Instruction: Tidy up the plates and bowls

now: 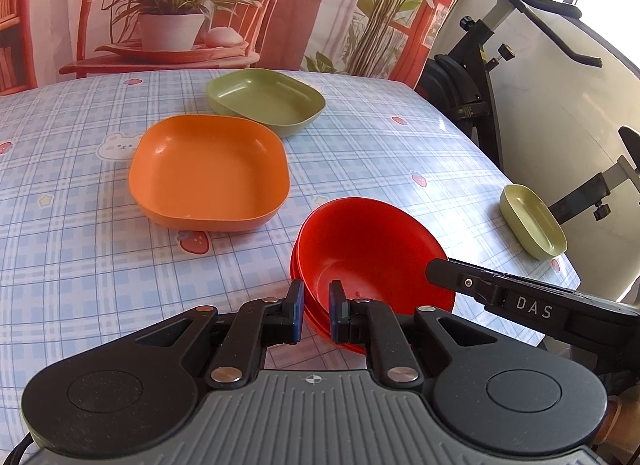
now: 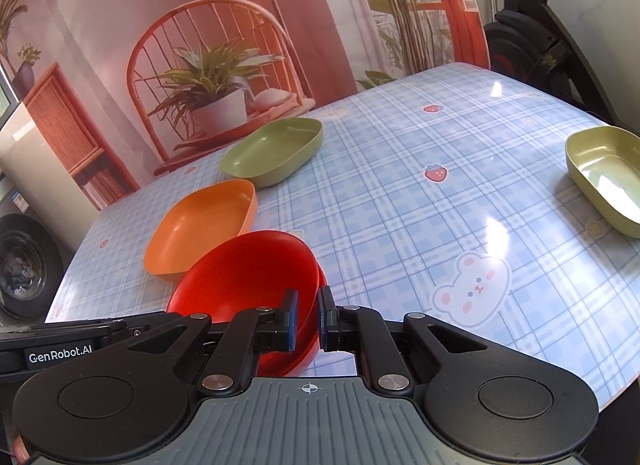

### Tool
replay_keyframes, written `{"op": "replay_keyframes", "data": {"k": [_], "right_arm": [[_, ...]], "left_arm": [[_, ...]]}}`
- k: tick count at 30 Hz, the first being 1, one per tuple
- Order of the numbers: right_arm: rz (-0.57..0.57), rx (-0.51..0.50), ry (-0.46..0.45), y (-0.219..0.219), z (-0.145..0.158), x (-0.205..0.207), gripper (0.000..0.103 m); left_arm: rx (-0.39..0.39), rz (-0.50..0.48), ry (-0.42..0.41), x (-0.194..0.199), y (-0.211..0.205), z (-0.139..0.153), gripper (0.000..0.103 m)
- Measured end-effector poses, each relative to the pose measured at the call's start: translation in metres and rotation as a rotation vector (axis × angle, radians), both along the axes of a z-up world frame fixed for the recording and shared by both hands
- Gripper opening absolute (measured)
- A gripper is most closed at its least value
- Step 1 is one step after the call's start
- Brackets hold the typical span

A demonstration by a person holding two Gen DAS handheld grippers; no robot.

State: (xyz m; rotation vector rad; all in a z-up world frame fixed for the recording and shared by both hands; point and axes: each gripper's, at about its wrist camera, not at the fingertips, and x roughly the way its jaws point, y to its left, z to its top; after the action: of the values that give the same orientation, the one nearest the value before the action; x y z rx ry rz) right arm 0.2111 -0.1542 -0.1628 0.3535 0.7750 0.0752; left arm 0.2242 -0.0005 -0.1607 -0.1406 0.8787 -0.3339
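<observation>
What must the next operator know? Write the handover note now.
Left gripper: jaws nearly closed across the near rim of the red bowls, apparently clamped.
Right gripper: the same, on the opposite rim.
Red bowls: two, nested, near the table's front.
Orange dish, green dish, yellow-green dish: each alone on the table.
Done: red bowls nested.
Left: gather the three dishes.

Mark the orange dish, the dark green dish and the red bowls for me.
orange dish (image 1: 208, 175), left wrist view, on its inner floor.
dark green dish (image 1: 266, 99), left wrist view, on its inner floor.
red bowls (image 2: 248, 269), right wrist view, inside wall of the top bowl.
</observation>
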Motion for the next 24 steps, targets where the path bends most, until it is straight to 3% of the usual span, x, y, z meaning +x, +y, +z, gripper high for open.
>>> {"op": "replay_keyframes", "data": {"k": [24], "right_arm": [[0.001,-0.011,-0.001,0.0000,-0.0016,0.0028,0.012]], "left_arm": [[0.005,-0.005,0.009,-0.0004,-0.0010,-0.0018,0.014]]}}
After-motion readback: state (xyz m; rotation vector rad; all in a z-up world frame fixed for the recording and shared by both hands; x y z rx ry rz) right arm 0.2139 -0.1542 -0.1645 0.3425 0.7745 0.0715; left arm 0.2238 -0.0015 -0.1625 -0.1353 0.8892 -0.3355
